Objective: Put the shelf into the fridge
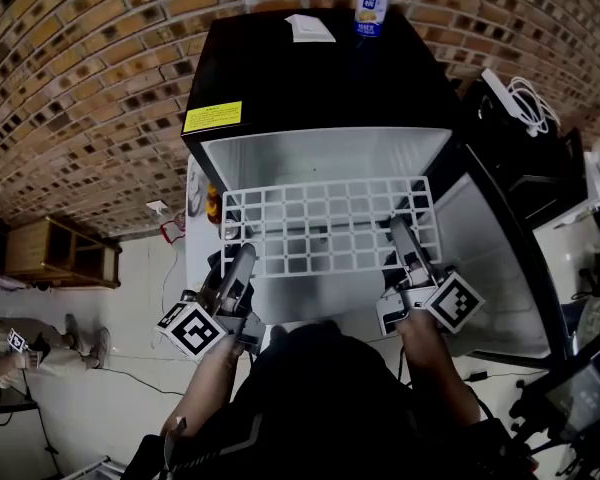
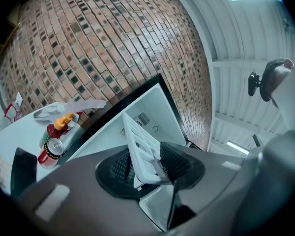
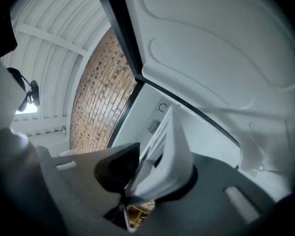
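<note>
shelf: white plastic grid shelf [image 1: 325,226], held flat across the fridge mouth at the centre of the head view. Far edge is at or just inside the cavity, near edge toward the person. My read: not seated yet.
fridge: black compact fridge with white liner [image 1: 310,78], door [image 1: 480,238] swung open at the right of the frame.
left jaws: left gripper [image 1: 244,256] clenched on the shelf's near edge at its lower-left corner; its own view shows grid bars pinched between the pads.
right jaws: right gripper [image 1: 400,230] grasping the near edge by the lower-right corner, with the rim wedged between the pads.
risk 1: one hand leads → shelf yaws and a far corner digs into a side wall and jams.
risk 2: shelf spans nearly the full opening, so little slack; a height mismatch between hands would leave it sitting crooked.
risk 3: grip is on the thin edge only; pushing against a jam could make it slip or pivot in the jaws.
risk 4: right corner runs close to the door liner.
pose: both grippers point level into the fridge, side by side, marker cubes toward the person, forearms coming up from the bottom of the frame.
on top: blue-and-white drink can [image 1: 372,3] and white paper [image 1: 310,28] at upper centre, well clear.
</note>
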Available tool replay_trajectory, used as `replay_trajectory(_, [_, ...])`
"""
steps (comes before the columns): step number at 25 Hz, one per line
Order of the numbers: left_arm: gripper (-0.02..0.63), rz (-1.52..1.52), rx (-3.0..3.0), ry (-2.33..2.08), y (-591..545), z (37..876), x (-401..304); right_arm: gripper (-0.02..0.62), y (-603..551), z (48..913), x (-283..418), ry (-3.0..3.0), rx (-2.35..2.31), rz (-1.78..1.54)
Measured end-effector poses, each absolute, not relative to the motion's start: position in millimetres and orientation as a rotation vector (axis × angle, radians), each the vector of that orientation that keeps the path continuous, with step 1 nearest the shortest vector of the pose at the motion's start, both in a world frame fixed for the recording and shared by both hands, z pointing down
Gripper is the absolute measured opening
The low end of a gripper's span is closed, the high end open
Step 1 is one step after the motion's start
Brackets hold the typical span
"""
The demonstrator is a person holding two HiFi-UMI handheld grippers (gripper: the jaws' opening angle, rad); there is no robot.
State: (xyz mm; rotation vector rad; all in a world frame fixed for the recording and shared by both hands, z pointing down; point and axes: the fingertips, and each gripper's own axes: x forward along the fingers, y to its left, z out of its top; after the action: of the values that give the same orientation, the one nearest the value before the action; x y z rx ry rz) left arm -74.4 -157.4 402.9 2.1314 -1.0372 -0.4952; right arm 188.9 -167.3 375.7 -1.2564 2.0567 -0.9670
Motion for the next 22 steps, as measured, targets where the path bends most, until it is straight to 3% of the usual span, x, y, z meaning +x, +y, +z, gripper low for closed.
replay_trajectory(22, [0.129,-0.458,2.146,-1.046,-176.6,401.1,-66.8,0.101,-193.2,392.8,203.2,1.969,-1.299,-1.021])
